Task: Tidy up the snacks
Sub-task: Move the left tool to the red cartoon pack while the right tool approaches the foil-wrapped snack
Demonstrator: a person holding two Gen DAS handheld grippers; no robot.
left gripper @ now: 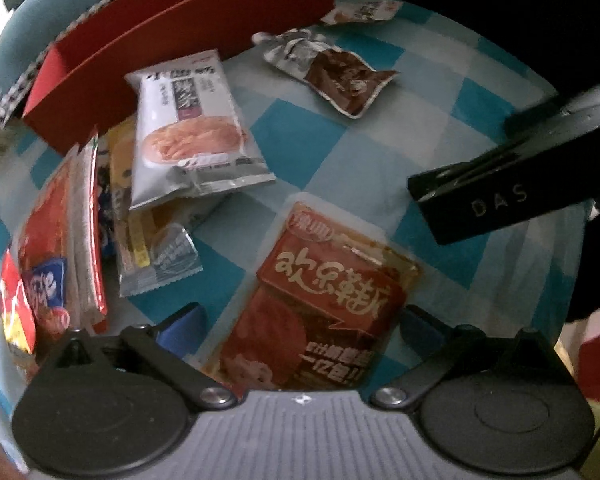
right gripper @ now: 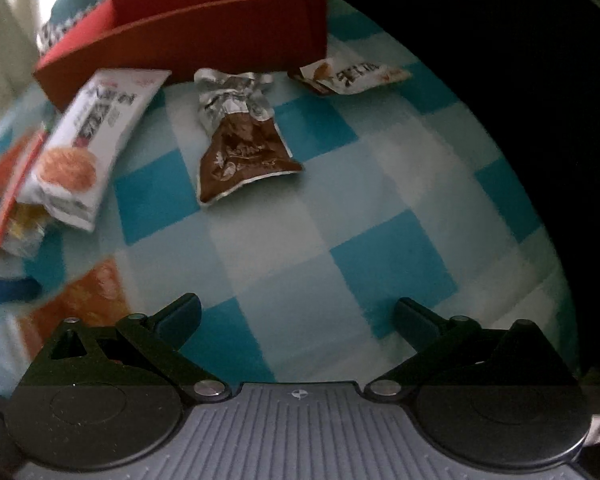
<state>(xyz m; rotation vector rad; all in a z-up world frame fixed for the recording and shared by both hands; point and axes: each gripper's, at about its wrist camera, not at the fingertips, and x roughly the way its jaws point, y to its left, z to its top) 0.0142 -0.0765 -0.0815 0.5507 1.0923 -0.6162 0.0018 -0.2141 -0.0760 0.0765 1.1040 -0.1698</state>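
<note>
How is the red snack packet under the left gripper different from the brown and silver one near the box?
The red packet lies smooth and flat with large pale lettering; the brown and silver packet is crumpled at its silver end. The red packet sits between the open left gripper's fingers; the brown and silver packet lies farther off, near the red box. Both rest on the checked cloth.

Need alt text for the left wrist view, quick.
The open left hand-held gripper points down at a red snack packet lying between its fingers on a blue checked cloth. Behind lie a white packet, a brown packet and a red box; the right hand-held gripper enters at right.
</note>
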